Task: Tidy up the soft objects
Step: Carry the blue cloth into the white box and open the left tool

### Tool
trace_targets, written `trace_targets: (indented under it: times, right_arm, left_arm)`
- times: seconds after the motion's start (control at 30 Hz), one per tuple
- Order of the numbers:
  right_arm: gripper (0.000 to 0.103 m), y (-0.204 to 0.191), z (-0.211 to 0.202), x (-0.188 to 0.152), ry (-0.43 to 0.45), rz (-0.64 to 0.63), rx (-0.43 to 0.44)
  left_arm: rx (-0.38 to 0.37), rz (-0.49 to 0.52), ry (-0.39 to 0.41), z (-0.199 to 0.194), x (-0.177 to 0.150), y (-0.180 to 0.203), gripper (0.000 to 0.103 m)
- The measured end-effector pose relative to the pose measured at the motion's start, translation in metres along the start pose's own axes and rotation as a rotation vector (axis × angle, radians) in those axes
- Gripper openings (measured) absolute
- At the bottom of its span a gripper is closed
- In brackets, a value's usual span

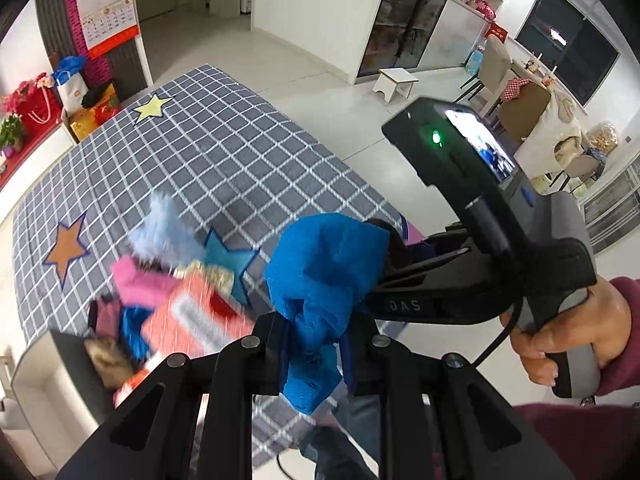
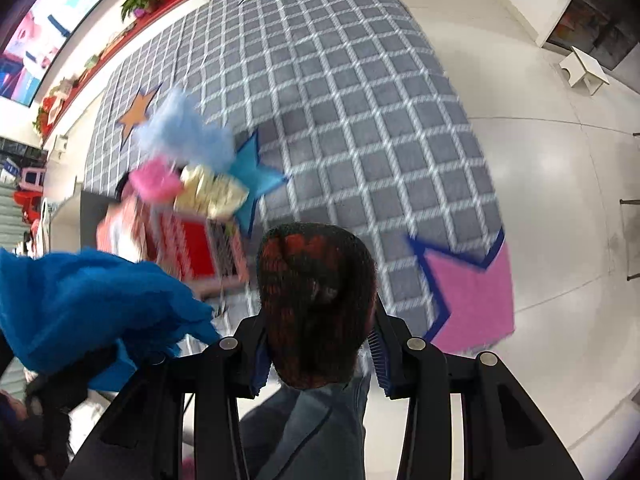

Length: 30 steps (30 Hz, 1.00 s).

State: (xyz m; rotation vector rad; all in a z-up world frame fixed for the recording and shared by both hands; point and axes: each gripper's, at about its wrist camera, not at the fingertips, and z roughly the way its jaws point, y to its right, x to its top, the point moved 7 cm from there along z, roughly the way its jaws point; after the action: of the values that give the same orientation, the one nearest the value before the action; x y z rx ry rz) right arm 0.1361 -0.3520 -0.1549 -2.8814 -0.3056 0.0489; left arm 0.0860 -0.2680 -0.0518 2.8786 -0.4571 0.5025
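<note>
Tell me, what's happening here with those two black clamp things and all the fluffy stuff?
A person holds a gripper in each hand and is sorting soft items. The left gripper has its jaws shut on a blue cloth. The right gripper has its jaws shut on a dark red-and-black knit. Both are held up over a checked rug with stars. Below, a heap of soft things sits on and around a red-and-white box; motion blur hides the details.

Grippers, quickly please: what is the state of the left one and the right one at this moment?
Left gripper: closed on the blue cloth.
Right gripper: closed on the dark red-and-black knitted item.
</note>
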Motion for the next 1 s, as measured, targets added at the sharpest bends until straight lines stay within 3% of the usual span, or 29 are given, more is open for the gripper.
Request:
trace_targets:
  times: [0.27,0.47,0.8,1.0]
  right_arm:
    - [0.043,-0.049,0.014,-0.069,-0.077,-0.087,0.046]
    - [0.043,-0.102,0.015,-0.093,-0.091,-0.203,0.086]
    - [0.043,-0.186,-0.001,-0.091,-0.044,-0.415,0.102]
    - [0.043,-0.222,-0.011,-0.072,-0.005,-0.455,0.123]
  left_arm:
    - [0.062,-0.107,0.004,-0.039,-0.071,-0.029,0.022]
    - [0.14,-0.239,0.044,-0.07,-0.104,-0.07,0.022]
    - [0.232,-0.438,0.094,-0.106,-0.151,-0.127,0.022]
    - [0.289,-0.554,0.13,-0.129,-0.174,-0.162,0.022]
